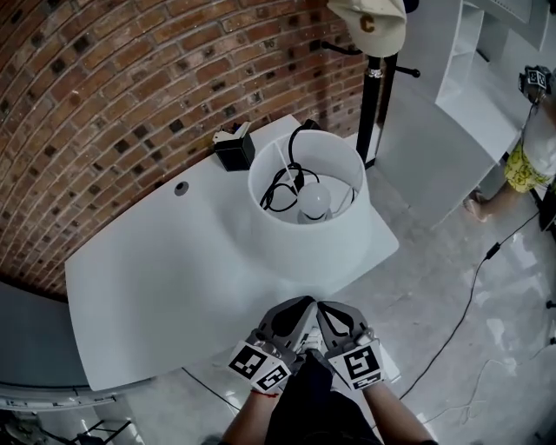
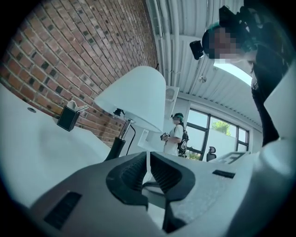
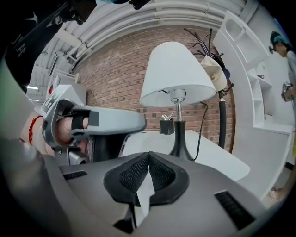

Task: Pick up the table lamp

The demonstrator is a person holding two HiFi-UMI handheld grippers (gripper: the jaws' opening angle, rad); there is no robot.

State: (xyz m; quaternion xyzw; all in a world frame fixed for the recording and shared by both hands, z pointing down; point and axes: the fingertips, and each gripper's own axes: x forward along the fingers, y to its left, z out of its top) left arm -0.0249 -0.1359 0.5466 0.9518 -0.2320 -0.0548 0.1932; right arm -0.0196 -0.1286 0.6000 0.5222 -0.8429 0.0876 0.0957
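Observation:
The table lamp [image 1: 306,187] stands at the far right of the white table [image 1: 165,278]. From above I look into its white shade at the bulb [image 1: 315,200] and black cord. In the left gripper view the lamp [image 2: 134,95] rises ahead on a black stem; in the right gripper view the lamp [image 3: 178,74] stands straight ahead on its black base [image 3: 181,147]. Both grippers sit side by side at the table's near edge, short of the lamp. The left gripper [image 1: 304,302] [image 2: 148,156] is shut and empty, and so is the right gripper [image 1: 324,306] [image 3: 148,155].
A black box [image 1: 234,149] sits behind the lamp by the brick wall. A coat stand [image 1: 370,104] carrying a cap [image 1: 369,22] rises beyond the table's right corner. White shelves [image 1: 473,78], a person [image 1: 532,152] and a floor cable [image 1: 473,295] are to the right.

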